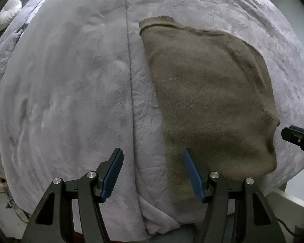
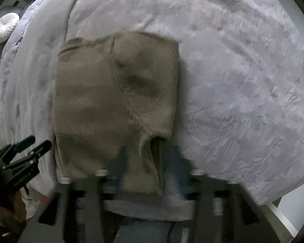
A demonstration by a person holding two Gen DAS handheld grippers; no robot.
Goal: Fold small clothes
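A small olive-brown knit garment [image 1: 210, 101] lies folded and flat on a grey plush blanket [image 1: 71, 91]. It also shows in the right wrist view [image 2: 115, 109], with a sleeve seam running across it. My left gripper [image 1: 153, 174] is open and empty, just above the garment's near left edge. My right gripper [image 2: 148, 162] is blurred by motion; its jaws look apart over the garment's near edge, holding nothing. The right gripper shows at the right edge of the left wrist view [image 1: 295, 139]. The left gripper shows at the left of the right wrist view [image 2: 32, 143].
The blanket [image 2: 243, 93] covers a bed, with a seam [image 1: 129, 70] running away from me. A white round cushion [image 1: 7, 16] lies at the far left, also in the right wrist view [image 2: 4, 28]. The bed's near edge drops to the floor [image 1: 291, 200].
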